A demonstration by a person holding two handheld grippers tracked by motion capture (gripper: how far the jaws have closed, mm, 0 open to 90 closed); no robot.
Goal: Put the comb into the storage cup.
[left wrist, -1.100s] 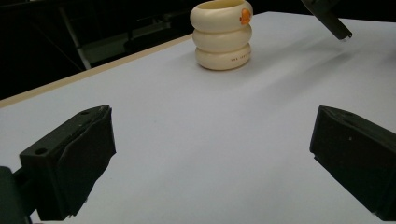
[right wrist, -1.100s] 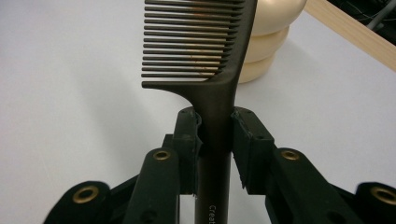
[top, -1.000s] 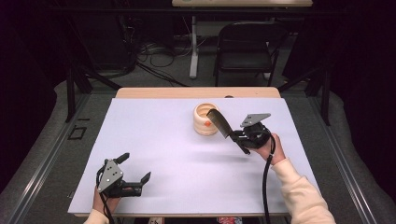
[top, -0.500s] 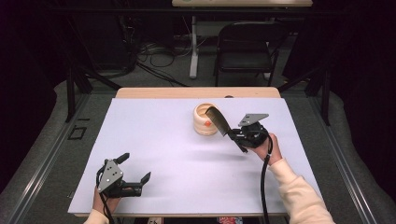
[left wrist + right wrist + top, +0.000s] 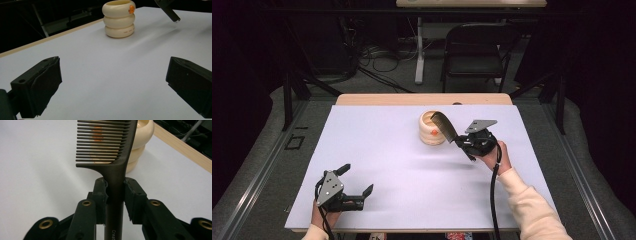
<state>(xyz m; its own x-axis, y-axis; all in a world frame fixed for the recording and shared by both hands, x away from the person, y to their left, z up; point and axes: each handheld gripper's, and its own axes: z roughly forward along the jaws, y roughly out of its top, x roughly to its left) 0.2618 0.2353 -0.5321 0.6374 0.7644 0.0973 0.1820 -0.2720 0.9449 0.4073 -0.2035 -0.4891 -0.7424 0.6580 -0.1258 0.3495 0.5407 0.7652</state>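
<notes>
A cream ringed holder (image 5: 430,136) with an orange dot stands on the white table sheet (image 5: 382,150), right of centre toward the back. My right gripper (image 5: 460,142) is shut on the handle of a dark brown comb (image 5: 445,125). The comb's teeth tilt over the holder's rim. In the right gripper view the pads (image 5: 101,195) clamp the comb (image 5: 110,147) below its teeth, with the holder (image 5: 143,135) just behind. My left gripper (image 5: 357,179) rests open near the front left edge with nothing between its fingers. Its own view (image 5: 112,82) shows the holder (image 5: 119,20) far ahead and the comb's handle end (image 5: 168,10).
A wooden table edge (image 5: 422,99) runs along the back of the sheet. Beyond it stand a dark folding chair (image 5: 474,50) and a white post (image 5: 419,50) with cables on the floor. Wide bare sheet lies between the two grippers.
</notes>
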